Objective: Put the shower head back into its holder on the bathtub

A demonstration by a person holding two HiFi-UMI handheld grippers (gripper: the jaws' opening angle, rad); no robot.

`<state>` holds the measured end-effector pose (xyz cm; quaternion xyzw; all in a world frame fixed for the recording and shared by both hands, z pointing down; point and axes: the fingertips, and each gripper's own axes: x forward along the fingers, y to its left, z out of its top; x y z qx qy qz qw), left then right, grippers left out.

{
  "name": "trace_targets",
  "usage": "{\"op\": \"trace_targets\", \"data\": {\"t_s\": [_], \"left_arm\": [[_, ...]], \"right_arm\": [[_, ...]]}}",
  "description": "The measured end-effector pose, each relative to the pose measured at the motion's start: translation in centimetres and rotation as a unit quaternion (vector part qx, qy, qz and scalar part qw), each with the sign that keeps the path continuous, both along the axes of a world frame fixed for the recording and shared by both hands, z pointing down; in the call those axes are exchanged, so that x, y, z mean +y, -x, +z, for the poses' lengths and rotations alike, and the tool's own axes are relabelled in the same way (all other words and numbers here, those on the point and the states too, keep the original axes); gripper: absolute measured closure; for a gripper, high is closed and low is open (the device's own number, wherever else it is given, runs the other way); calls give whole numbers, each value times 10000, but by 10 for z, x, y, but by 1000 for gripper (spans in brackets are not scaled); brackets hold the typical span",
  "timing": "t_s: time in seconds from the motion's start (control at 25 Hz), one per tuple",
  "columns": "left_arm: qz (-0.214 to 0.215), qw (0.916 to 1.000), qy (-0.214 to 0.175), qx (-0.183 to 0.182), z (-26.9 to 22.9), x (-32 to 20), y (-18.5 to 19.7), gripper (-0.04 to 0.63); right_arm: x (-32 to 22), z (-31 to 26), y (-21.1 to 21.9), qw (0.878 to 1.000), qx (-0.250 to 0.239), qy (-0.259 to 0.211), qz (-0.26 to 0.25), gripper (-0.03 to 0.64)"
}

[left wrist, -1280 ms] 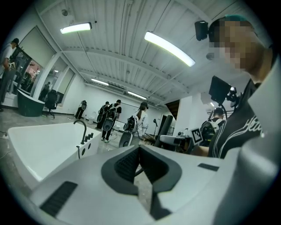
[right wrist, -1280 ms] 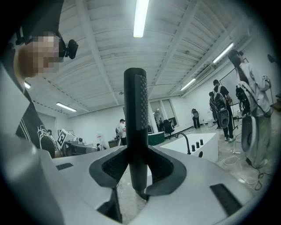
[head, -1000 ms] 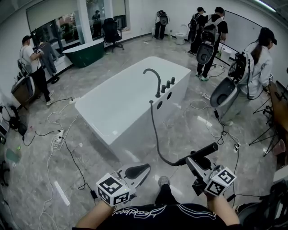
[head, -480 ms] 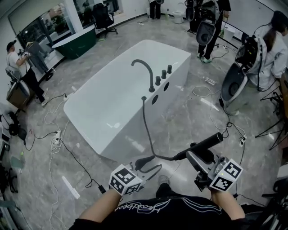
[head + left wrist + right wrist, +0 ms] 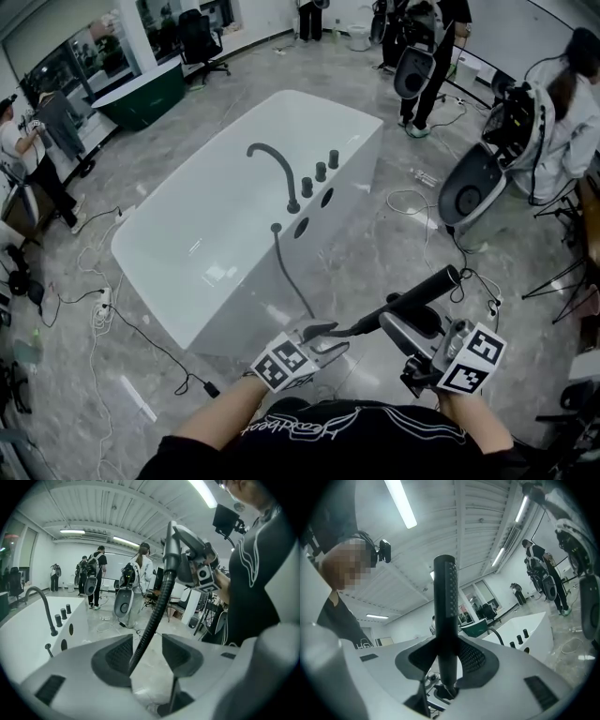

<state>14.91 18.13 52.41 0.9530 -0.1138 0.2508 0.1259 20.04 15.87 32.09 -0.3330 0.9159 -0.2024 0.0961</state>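
Not home yet, this one: the white bathtub (image 5: 187, 220) sits ahead and to the left with its curved spout (image 5: 272, 164) and three knobs (image 5: 320, 172) on the near deck, and nothing is docked there (which fitting is the holder I cannot tell from here). The left gripper (image 5: 328, 336) is down low with its jaws just come apart. The dark hose (image 5: 289, 272) runs up between the pads (image 5: 119, 656), brushing one at most and not pinched. From its foot on the tub deck the hose swings across to the shower head (image 5: 422, 289), which is well short of the tub and clamped by its handle in the right gripper (image 5: 411, 330), the pads squeezed tight on both sides. So the carry is under way. Reaching the deck, lining up and seating the head are all left to do, by my reading. Around the edges, cables (image 5: 141, 333) trail over the floor on the left and a green tub (image 5: 141, 98) sits beyond them. On the right, people (image 5: 562, 112) work beside grey-and-white shells (image 5: 469, 192), clear of the path. The slack hose looks the likeliest snag.
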Motion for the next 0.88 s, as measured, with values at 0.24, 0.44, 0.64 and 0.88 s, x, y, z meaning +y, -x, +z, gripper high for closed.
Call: {"op": "trace_targets", "data": {"t_s": [0.24,0.44,0.64,0.88], "left_arm": [[-72,9998,98,-177,36,-28,-6,419],[-103,9989,286,-344,71,-51,-2,419],[-154,9979,407,-472,105,-79,12,420],[-303,9965,521,-571,133,-119,17,483]], "right_arm": [[-19,-23,-3,9997,-189,-145,-103,480],[-32,-42,-2,9990,-304,-273,-157,480],[-58,-55,-6,9987,-243,-439,-27,480],[-101,-64,-1,9989,-287,-364,-10,480]]}}
